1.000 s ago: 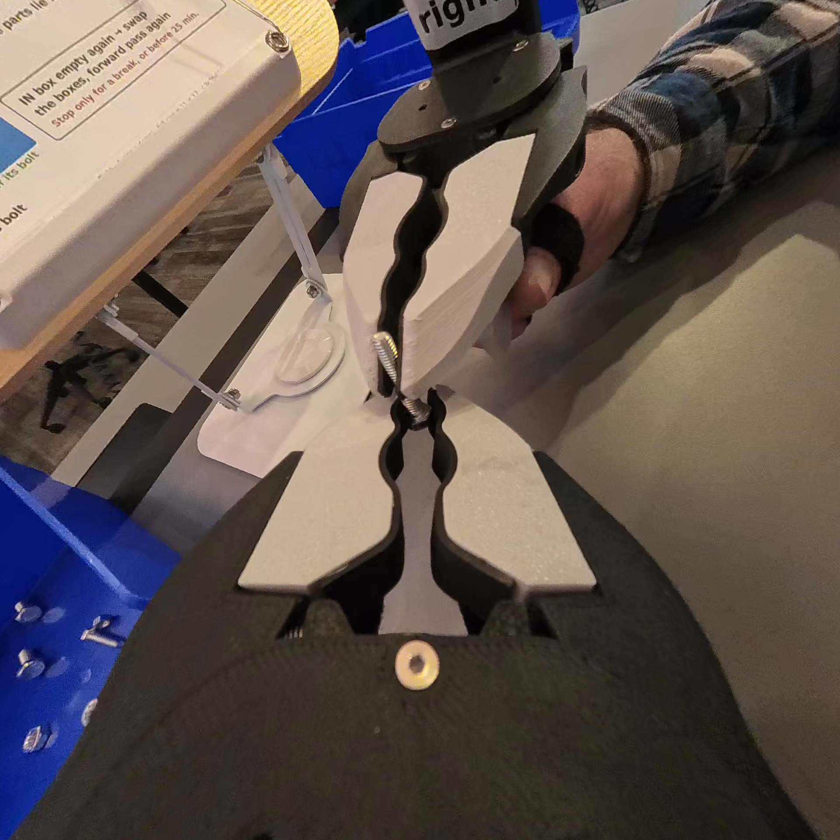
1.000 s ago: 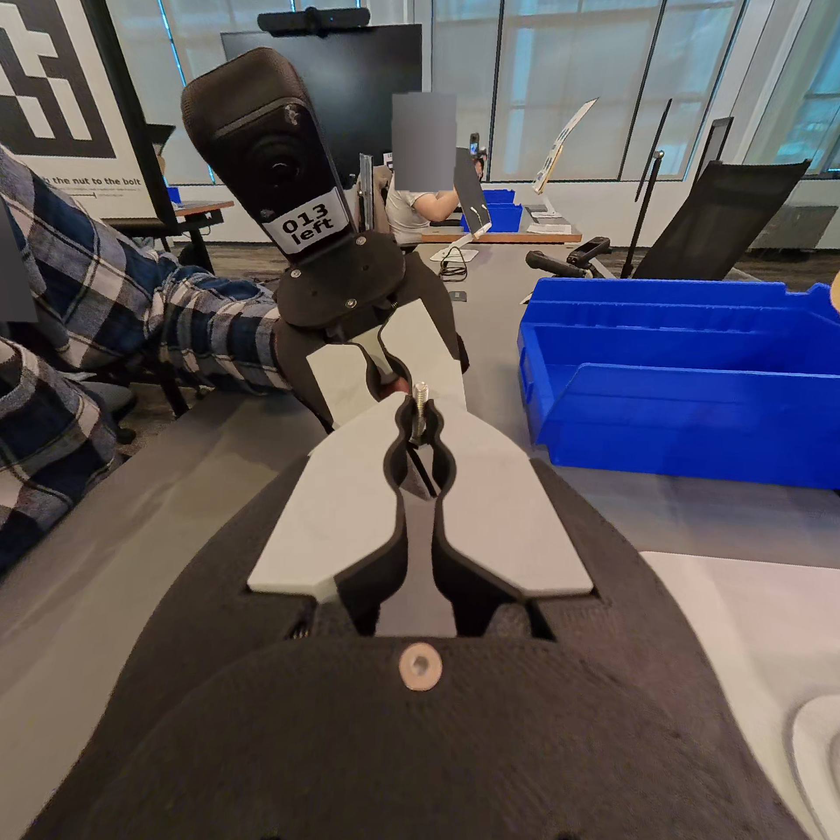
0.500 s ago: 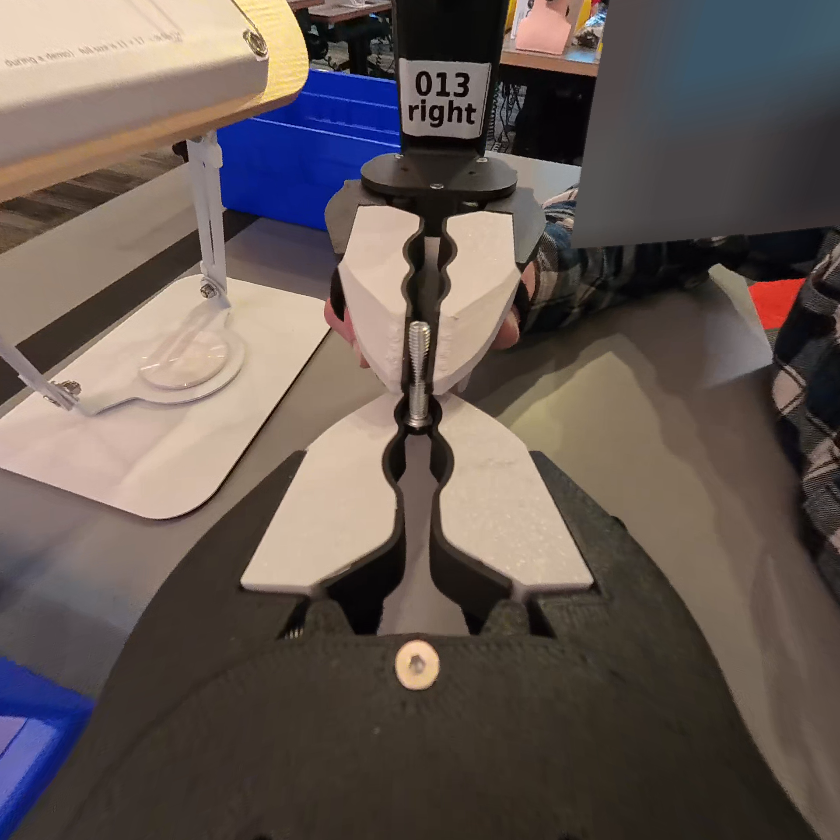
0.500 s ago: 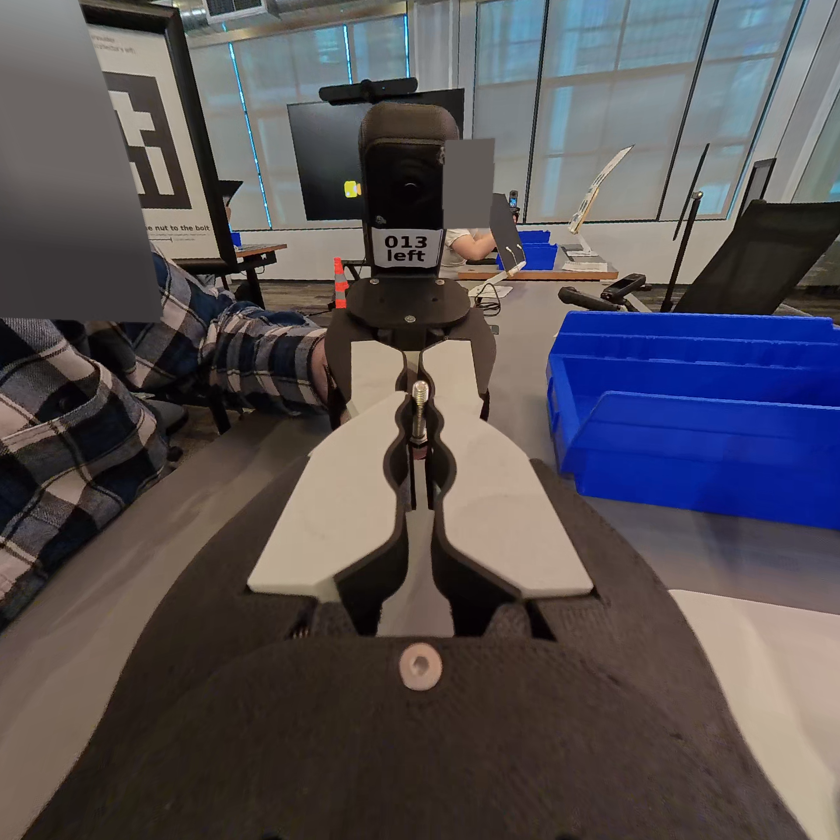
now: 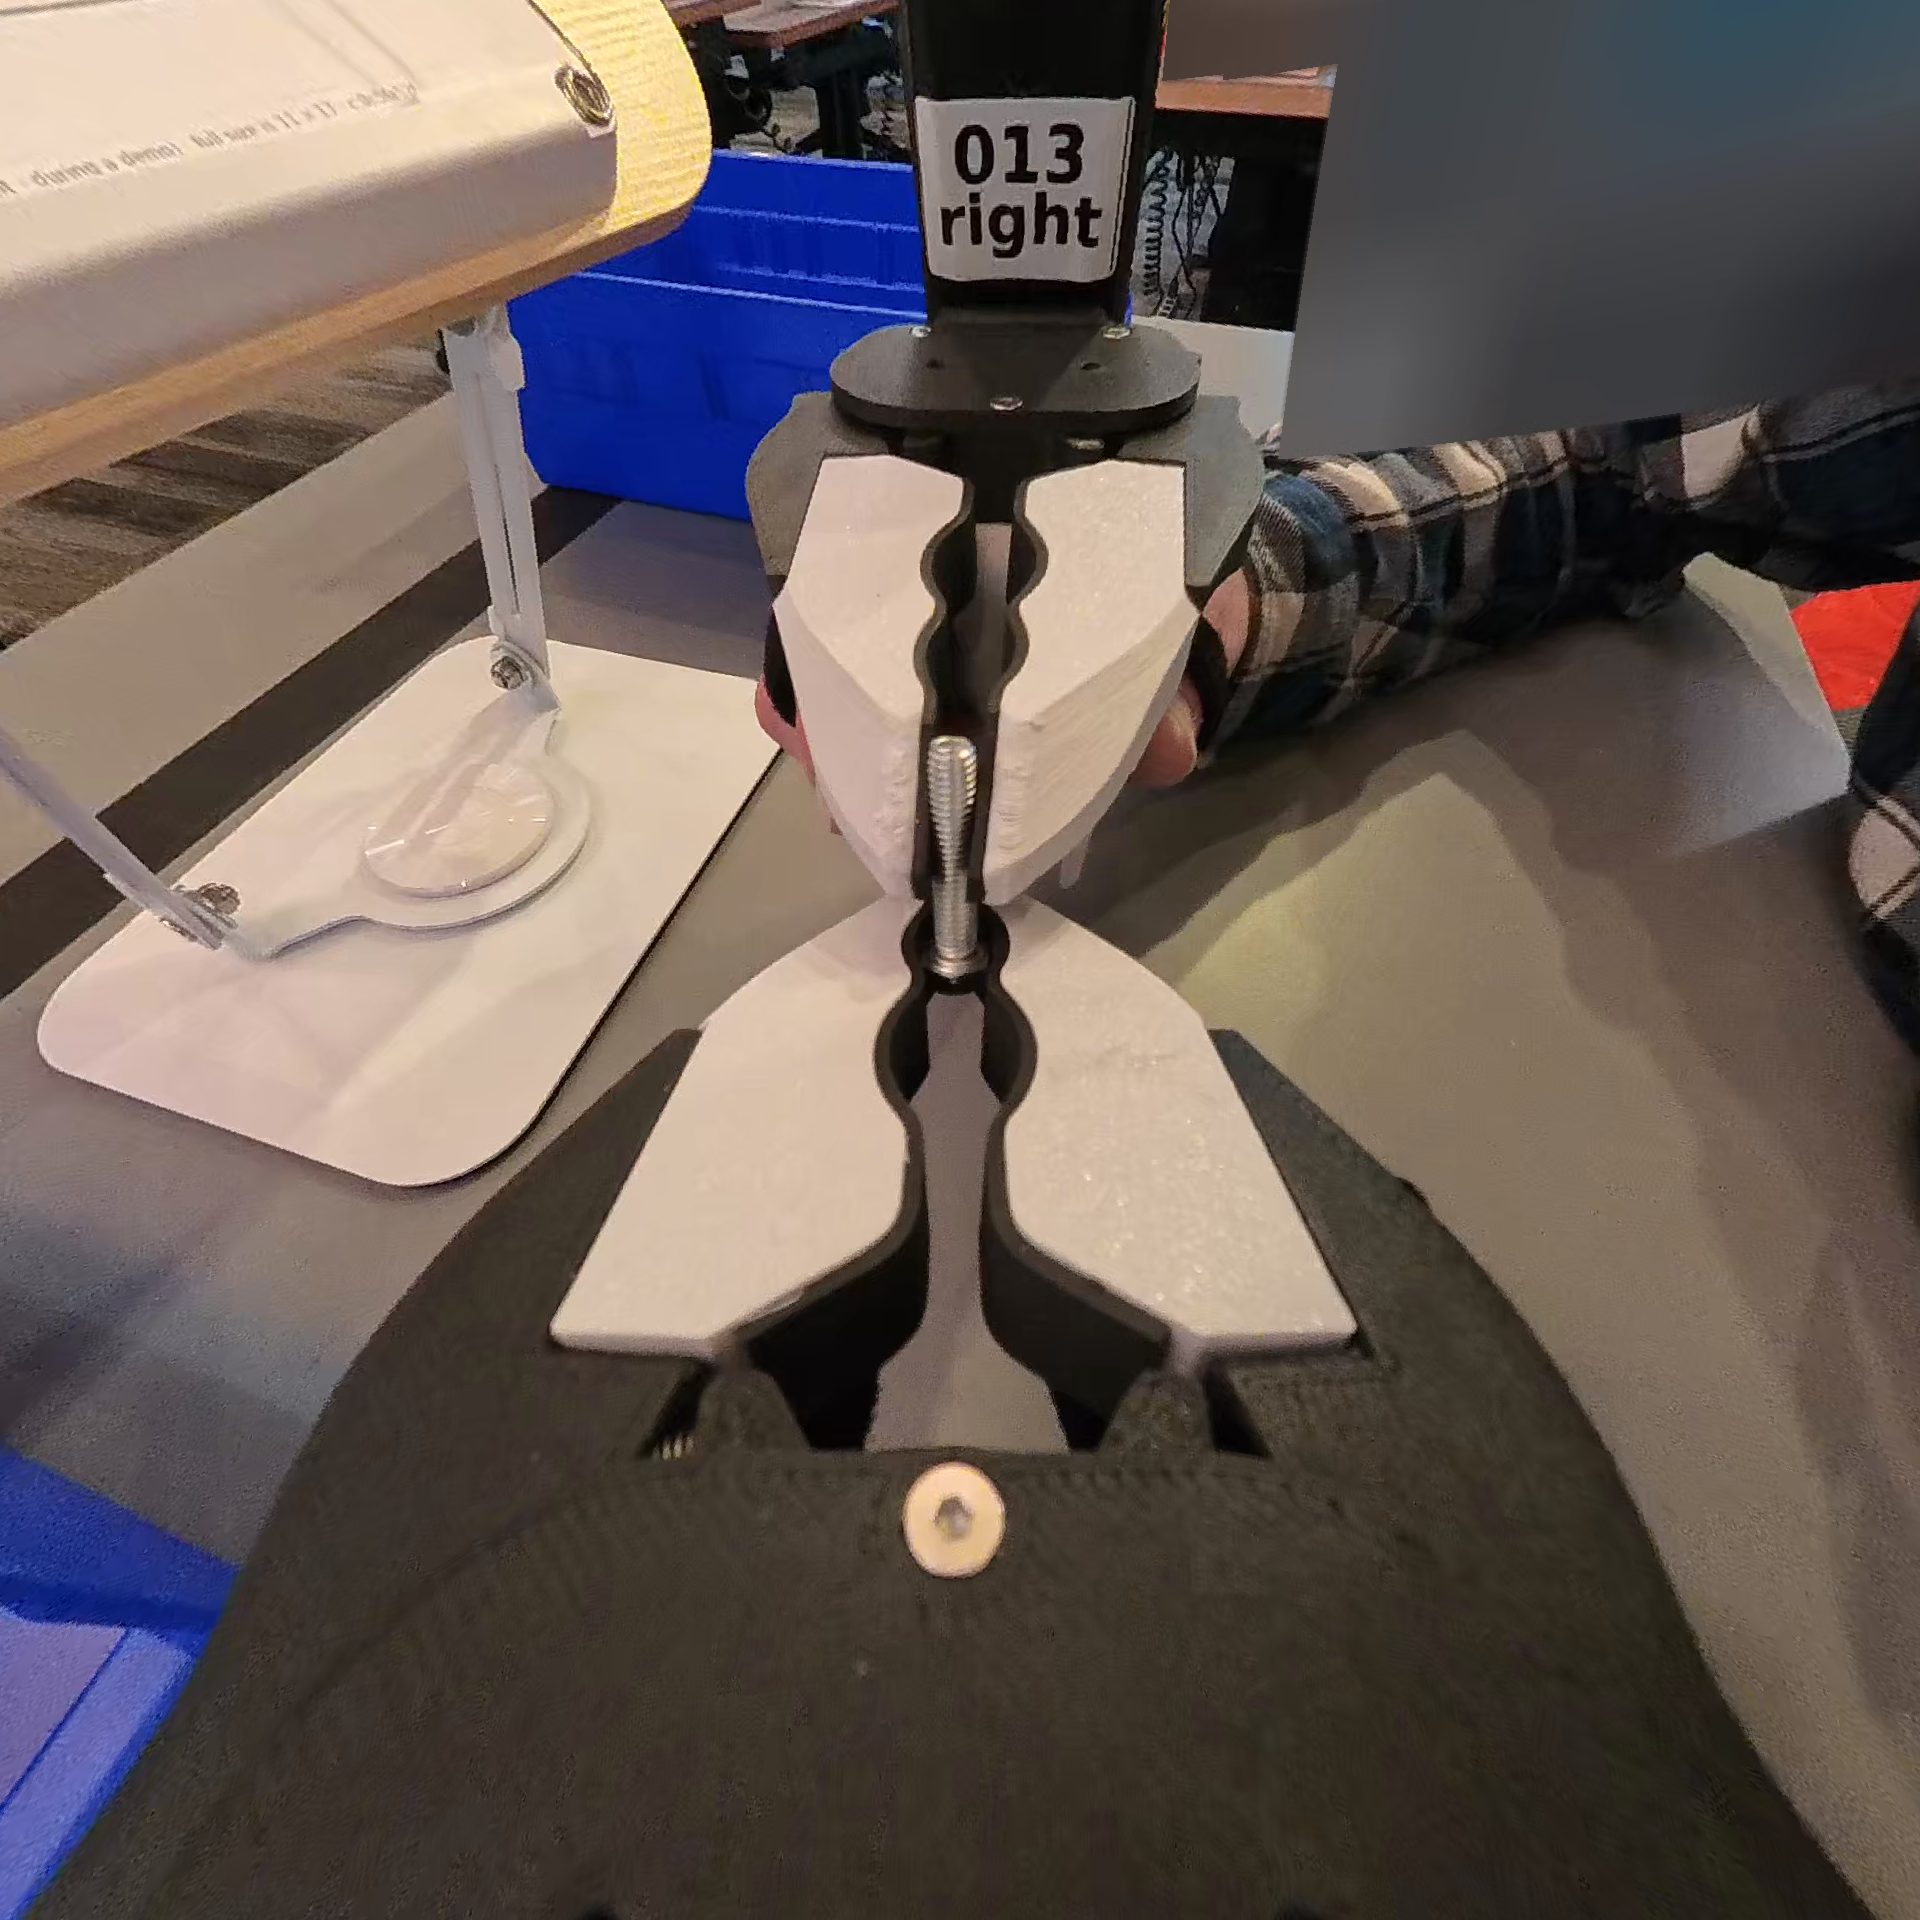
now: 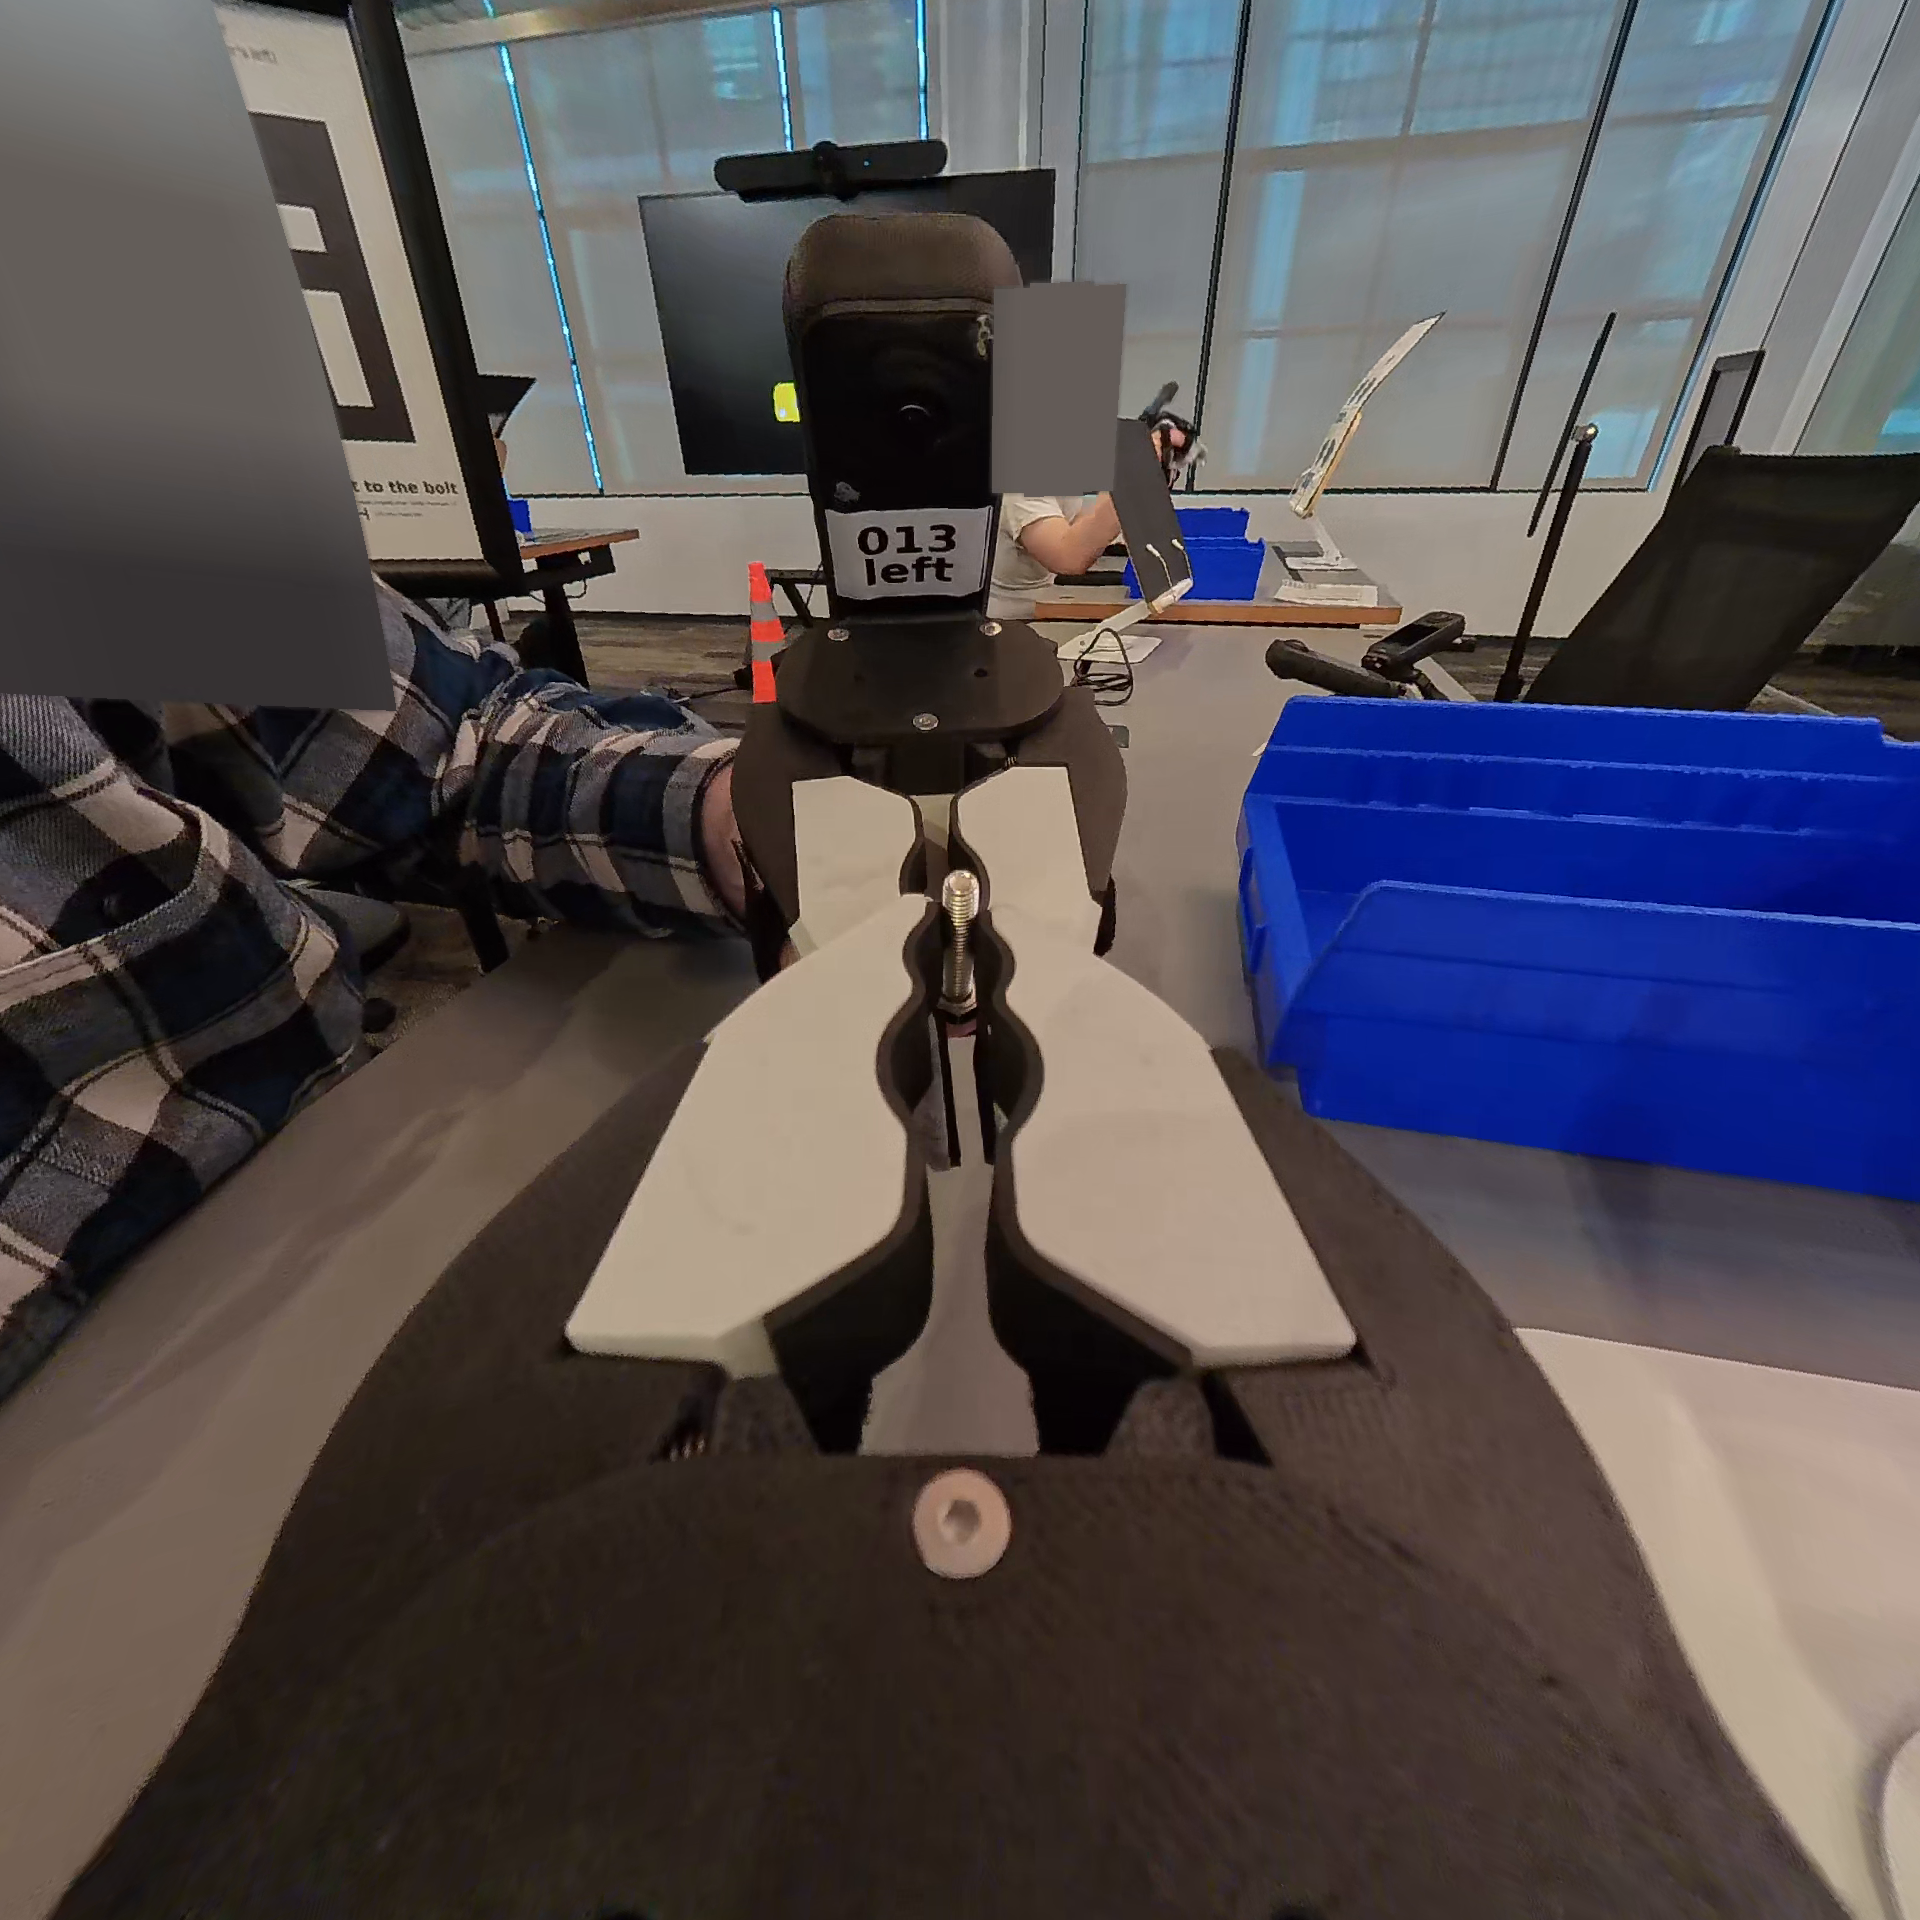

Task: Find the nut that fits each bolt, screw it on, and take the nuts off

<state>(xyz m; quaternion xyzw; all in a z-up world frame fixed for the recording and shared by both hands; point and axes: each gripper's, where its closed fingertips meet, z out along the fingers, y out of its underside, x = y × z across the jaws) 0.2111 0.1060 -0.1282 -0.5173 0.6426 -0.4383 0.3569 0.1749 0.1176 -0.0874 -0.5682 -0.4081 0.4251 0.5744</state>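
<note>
At frame centre, above the grey table [image 5: 1455, 1039], you are holding both tongs nose to nose. Right tongs [image 6: 958, 940] are clamping narrow on the threaded shaft of the silver bolt [image 5: 954, 831], their pads pressing it on both sides. Left tongs [image 5: 954, 971] are closing narrow on the bolt's near end, where a small nut [image 5: 953, 964] appears to be sitting; the nut is too small to make out well. Judging by this, the threading step is in hand: either running the nut on or backing it off. Next move is calling for a turn of one wrist while the other is holding steady, keeping both axes in line. Blue bin [image 6: 1558, 935] is sitting at right, white stand base [image 5: 312, 987] at left.
</note>
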